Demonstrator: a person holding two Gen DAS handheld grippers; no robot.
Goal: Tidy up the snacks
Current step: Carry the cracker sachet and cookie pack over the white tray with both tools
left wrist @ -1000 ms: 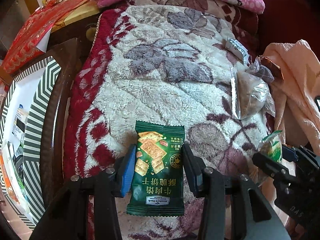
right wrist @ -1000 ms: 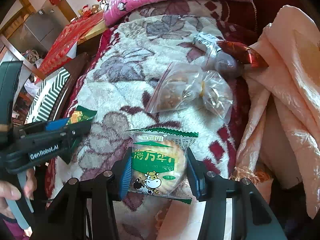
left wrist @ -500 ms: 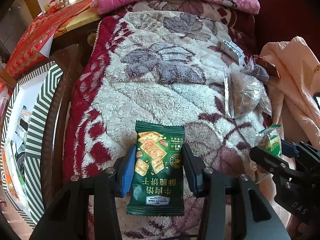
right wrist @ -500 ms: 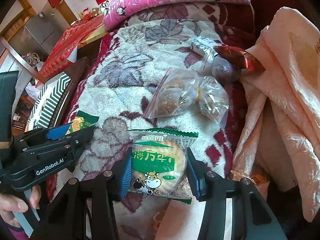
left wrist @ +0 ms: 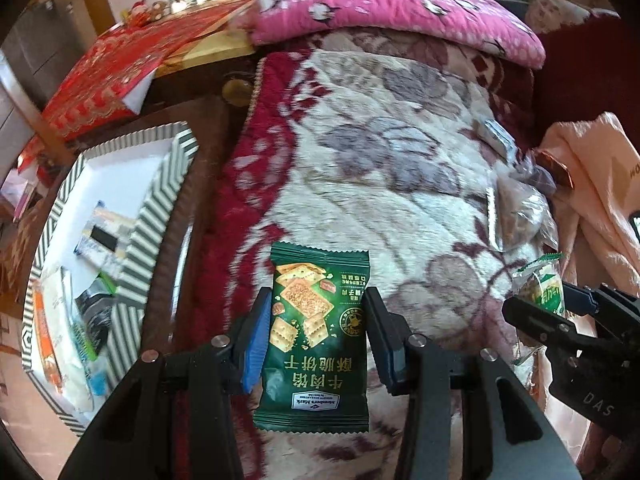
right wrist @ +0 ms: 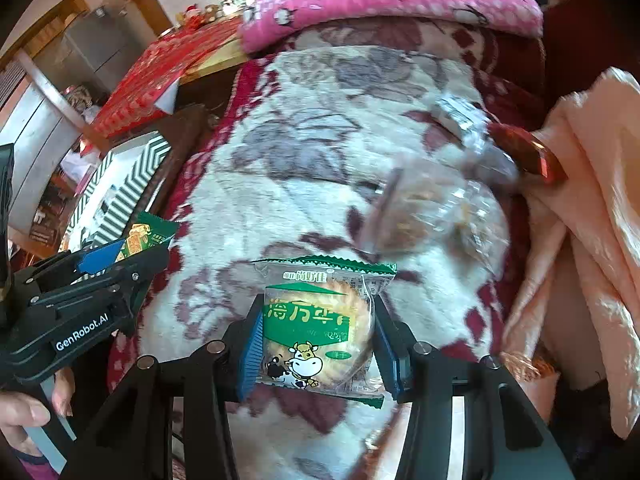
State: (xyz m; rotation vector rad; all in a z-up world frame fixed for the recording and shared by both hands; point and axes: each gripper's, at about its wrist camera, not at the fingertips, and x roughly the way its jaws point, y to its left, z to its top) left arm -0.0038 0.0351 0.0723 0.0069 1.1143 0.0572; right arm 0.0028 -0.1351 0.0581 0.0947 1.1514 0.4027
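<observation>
Fleecy cream blanket with maroon and grey leaf patterns covers the bed, a pink spotted pillow lying across its far end and a peach cloth bunched along the right side. Above the blanket, the left gripper has its jaws clamped on a dark green cracker packet, the blue pads pressing both long edges while the packet stands clear of the fleece. Right gripper likewise grips a clear, green-labelled biscuit packet printed with a cartoon cow, its jaws closed against the wrapper's sides. Each tool shows in the other's view: the right gripper at the left camera's right edge, the left gripper, held by a hand, at the right camera's left edge. Beyond the held packets, near the peach cloth, clear plastic bags of snacks rest on the blanket, with a small silver-wrapped packet and a red foil-wrapped snack just past them. Left of the bed, past its dark wooden edge, sits a green-and-white striped box with several packets lying inside. Red patterned cloth drapes a surface in the background.
</observation>
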